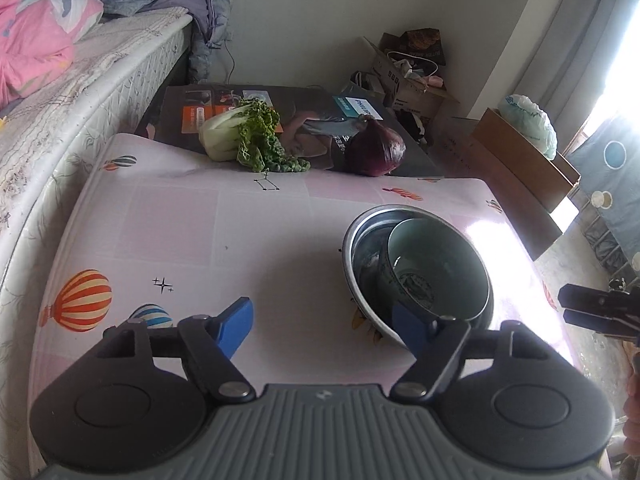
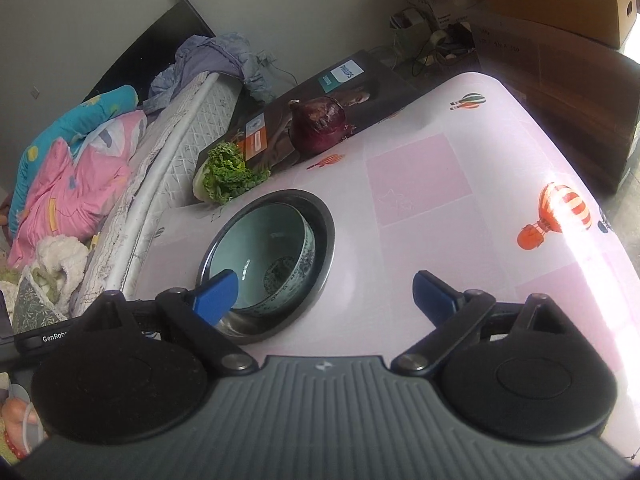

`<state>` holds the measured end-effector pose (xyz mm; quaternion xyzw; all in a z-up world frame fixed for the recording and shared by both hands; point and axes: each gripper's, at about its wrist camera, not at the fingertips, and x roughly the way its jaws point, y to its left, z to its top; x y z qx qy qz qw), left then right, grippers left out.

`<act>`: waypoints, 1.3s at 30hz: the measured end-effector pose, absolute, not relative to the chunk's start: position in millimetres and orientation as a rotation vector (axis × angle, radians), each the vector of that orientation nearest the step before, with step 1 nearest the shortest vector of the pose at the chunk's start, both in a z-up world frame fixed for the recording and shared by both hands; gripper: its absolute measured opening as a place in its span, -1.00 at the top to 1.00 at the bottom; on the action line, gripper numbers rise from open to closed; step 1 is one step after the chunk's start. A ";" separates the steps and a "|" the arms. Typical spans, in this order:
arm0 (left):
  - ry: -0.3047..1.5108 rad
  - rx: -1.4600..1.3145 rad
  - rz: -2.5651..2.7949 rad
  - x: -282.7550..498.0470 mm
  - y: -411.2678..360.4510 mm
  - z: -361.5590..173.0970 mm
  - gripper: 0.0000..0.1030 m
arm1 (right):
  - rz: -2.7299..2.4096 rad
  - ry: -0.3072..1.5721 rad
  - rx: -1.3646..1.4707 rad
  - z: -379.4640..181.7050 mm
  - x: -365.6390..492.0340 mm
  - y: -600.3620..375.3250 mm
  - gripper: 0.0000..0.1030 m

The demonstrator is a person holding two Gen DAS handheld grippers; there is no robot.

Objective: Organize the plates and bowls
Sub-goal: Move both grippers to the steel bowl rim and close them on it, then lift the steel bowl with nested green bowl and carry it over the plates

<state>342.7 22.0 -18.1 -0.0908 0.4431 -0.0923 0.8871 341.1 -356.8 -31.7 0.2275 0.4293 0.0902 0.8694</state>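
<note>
A steel bowl (image 1: 366,276) stands on the pink balloon-print tablecloth (image 1: 180,232), with a pale green ceramic bowl (image 1: 440,276) with a blue pattern tilted inside it. My left gripper (image 1: 324,324) hovers open just in front and to the left of them; its right blue fingertip (image 1: 408,328) overlaps the steel rim in the picture and nothing lies between the fingers. In the right wrist view the steel bowl (image 2: 326,240) and ceramic bowl (image 2: 260,240) sit ahead on the left. My right gripper (image 2: 325,294) is open, its left fingertip (image 2: 218,292) in front of the bowls.
A leafy green vegetable (image 1: 240,136) and a red onion (image 1: 376,148) lie at the table's far edge against a dark printed box (image 1: 312,108). A bed (image 1: 80,92) runs along the left. Cardboard boxes (image 1: 520,156) stand beyond the right edge.
</note>
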 end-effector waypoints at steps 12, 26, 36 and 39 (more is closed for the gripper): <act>1.023 -0.178 -0.233 394.6 0.4 -52.1 0.36 | 0.221 1.052 0.486 -89.8 393.0 -344.2 0.09; 1.122 -0.215 -0.258 413.0 -17.6 -80.5 0.69 | 0.251 1.096 0.473 -99.8 416.9 -329.8 0.63; 1.118 -0.189 -0.253 408.4 -18.9 -76.1 0.69 | 0.263 1.082 0.469 -96.4 414.4 -322.2 0.80; 1.107 -0.185 -0.256 404.6 -19.1 -71.0 0.69 | 0.264 1.075 0.459 -91.3 411.1 -321.9 0.79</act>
